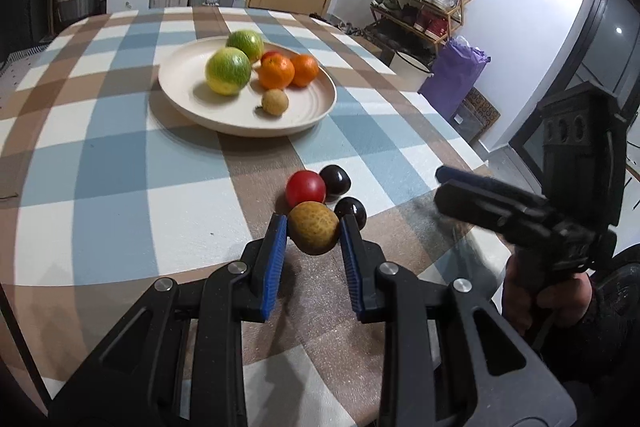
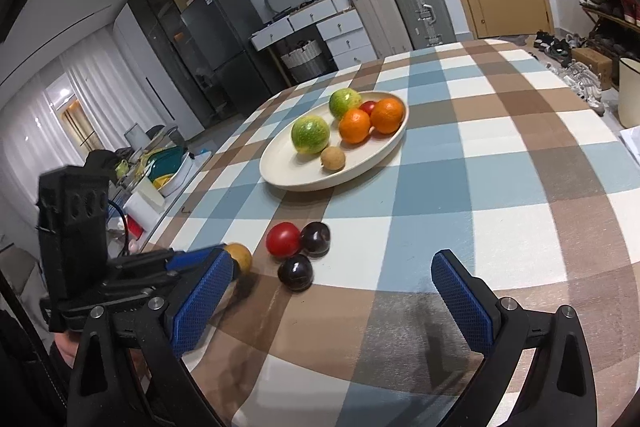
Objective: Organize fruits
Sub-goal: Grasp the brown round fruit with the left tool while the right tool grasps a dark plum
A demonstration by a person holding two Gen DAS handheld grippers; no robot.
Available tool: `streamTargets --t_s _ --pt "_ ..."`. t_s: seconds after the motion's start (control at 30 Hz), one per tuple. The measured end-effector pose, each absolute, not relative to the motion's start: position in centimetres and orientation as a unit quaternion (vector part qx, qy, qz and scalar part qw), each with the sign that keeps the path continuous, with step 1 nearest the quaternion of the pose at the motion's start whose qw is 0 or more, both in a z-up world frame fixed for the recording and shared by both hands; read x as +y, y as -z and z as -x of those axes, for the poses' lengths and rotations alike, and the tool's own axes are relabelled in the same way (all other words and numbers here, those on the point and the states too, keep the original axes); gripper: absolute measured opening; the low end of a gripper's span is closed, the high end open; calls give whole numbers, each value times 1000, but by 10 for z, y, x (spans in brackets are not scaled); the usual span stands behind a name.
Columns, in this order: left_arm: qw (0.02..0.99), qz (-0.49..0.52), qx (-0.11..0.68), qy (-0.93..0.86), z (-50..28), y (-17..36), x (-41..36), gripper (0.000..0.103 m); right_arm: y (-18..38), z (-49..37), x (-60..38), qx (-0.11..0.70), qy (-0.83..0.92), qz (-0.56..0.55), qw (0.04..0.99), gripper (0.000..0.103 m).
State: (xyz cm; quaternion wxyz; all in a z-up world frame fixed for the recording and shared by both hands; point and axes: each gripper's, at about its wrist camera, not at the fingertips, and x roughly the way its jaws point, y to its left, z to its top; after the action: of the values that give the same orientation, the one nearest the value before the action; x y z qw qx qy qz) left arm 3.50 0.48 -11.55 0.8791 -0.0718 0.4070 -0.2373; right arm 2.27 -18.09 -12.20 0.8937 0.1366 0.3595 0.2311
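The left claw (image 1: 313, 233) pinches the yellow fruit (image 1: 313, 233); lift it straight, clear of the near plums (image 1: 352, 213), toward the far plate (image 1: 182, 99). The right claw (image 2: 332, 275) hangs wide open, empty.

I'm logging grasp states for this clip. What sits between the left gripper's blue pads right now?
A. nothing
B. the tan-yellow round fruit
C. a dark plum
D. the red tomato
B: in the left wrist view, the left gripper has its blue pads against both sides of the tan-yellow round fruit, while the red tomato and the two dark plums lie free on the tablecloth just beyond it.
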Motion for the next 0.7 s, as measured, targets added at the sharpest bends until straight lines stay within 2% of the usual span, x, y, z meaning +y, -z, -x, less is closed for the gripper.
streamTargets --t_s 0.57,0.7 --pt "883 84 405 219 -18 102 27 25 130 -23 -146 372 -261 -103 885 100" --pt "885 87 403 216 -17 100 32 25 135 -30 -142 380 -263 -114 879 95"
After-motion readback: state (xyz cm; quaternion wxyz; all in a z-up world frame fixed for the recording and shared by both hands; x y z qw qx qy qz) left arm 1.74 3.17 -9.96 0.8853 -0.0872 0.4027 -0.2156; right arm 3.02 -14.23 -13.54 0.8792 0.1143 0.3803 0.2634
